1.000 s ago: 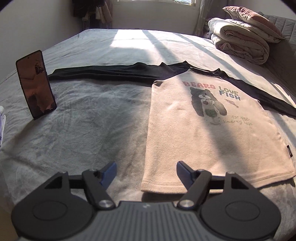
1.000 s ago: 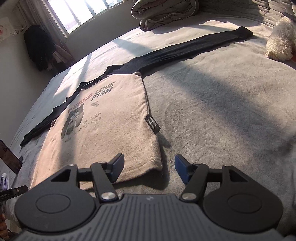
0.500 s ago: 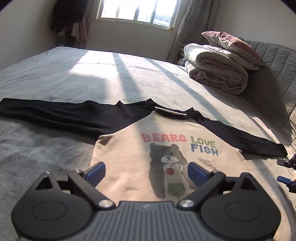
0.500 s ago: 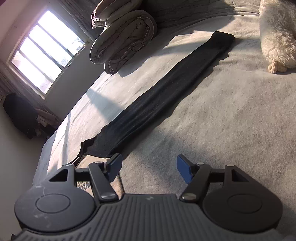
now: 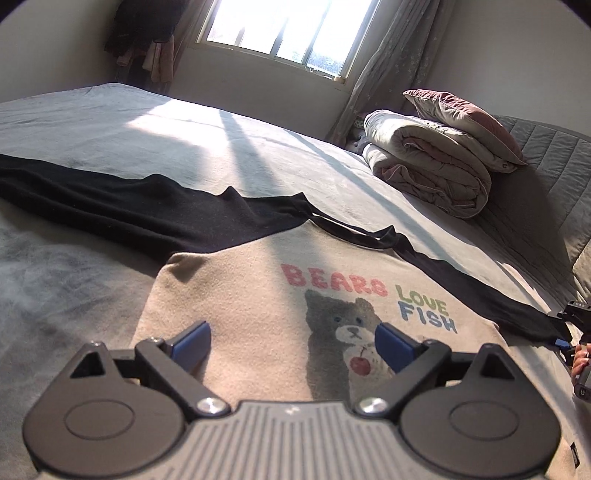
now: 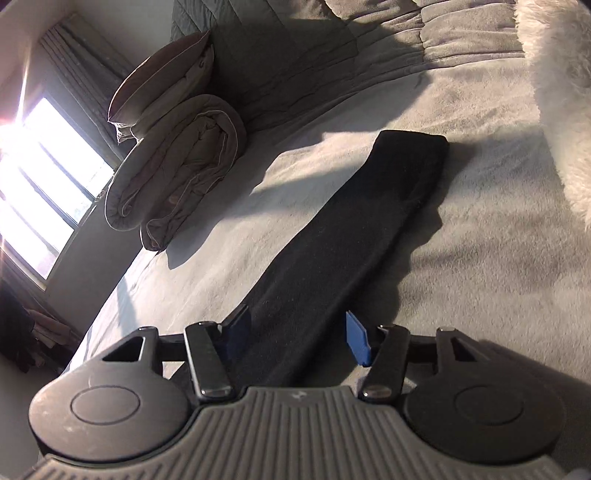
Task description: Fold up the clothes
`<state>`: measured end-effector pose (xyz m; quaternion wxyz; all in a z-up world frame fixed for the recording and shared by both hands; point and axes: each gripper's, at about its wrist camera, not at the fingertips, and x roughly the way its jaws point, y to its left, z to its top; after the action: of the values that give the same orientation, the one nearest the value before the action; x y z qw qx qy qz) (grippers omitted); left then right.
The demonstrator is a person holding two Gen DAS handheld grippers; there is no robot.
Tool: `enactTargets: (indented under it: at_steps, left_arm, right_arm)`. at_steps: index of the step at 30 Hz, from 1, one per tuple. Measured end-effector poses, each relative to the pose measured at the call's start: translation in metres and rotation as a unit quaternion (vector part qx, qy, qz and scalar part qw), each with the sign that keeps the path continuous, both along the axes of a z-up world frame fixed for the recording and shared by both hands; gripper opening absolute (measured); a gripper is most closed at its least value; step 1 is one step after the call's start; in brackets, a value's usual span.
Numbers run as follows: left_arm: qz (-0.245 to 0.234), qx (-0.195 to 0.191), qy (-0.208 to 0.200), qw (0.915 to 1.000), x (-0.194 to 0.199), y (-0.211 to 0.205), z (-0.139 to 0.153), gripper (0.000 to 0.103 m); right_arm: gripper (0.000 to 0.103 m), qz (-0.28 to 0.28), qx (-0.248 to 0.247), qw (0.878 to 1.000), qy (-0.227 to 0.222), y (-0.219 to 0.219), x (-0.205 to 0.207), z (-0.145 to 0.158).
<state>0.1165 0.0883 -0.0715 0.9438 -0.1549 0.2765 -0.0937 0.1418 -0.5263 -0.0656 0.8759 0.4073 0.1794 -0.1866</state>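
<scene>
A raglan shirt (image 5: 258,295) lies flat, print side up, on the grey bed (image 5: 184,125), cream body near, black sleeves spread to left and right. The print shows a bear with the words BEARS LOVE FISH. Left tongs (image 5: 291,341) hang over the cream chest panel, blue pads wide apart, nothing between them; whether they touch the cloth I cannot tell. The left sleeve (image 5: 110,206) runs off toward the far left, slightly rumpled at the shoulder. Right tongs (image 6: 295,334) sit low over the right sleeve (image 6: 354,236), jaws open, one blue pad on either side of the black strip, not closed on it. The sleeve cuff lies far ahead, flat on the bed. A rolled duvet (image 6: 177,173) with a pillow (image 6: 162,77) on top sits at the far left in the right wrist view, near the window (image 5: 288,29). White fluffy fur (image 6: 557,92) fills the far right edge.
</scene>
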Motion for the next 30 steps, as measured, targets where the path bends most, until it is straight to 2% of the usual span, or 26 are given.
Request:
enactTargets:
  at_steps: [2, 7, 10, 14, 21, 30]
  left_arm:
    - [-0.001, -0.006, -0.001, 1.0, 0.0, 0.001, -0.001, 0.097]
    - [-0.003, 0.0, -0.001, 1.0, -0.001, -0.002, -0.002, 0.098]
    - [-0.003, -0.003, -0.001, 1.0, -0.001, 0.0, -0.003, 0.098]
    - [-0.003, 0.001, 0.0, 1.0, 0.0, -0.002, -0.003, 0.098]
    - [-0.003, 0.001, 0.0, 1.0, -0.001, 0.0, -0.002, 0.098]
    - [0.009, -0.002, 0.004, 1.0, -0.002, 0.001, 0.003, 0.098]
  right_arm:
    - [0.044, -0.022, 0.002, 1.0, -0.006, -0.008, 0.003, -0.004]
    - [0.028, -0.038, -0.02, 0.999, -0.004, -0.012, 0.011, -0.006]
    - [0.024, -0.034, -0.039, 0.999, 0.007, -0.011, 0.018, -0.003]
    - [0.014, -0.028, -0.066, 0.997, 0.019, -0.009, 0.025, 0.003]
    - [0.01, -0.014, -0.091, 0.995, -0.034, 0.008, 0.021, 0.041]
    - [0.01, 0.039, -0.137, 0.986, -0.088, 0.069, 0.026, 0.102]
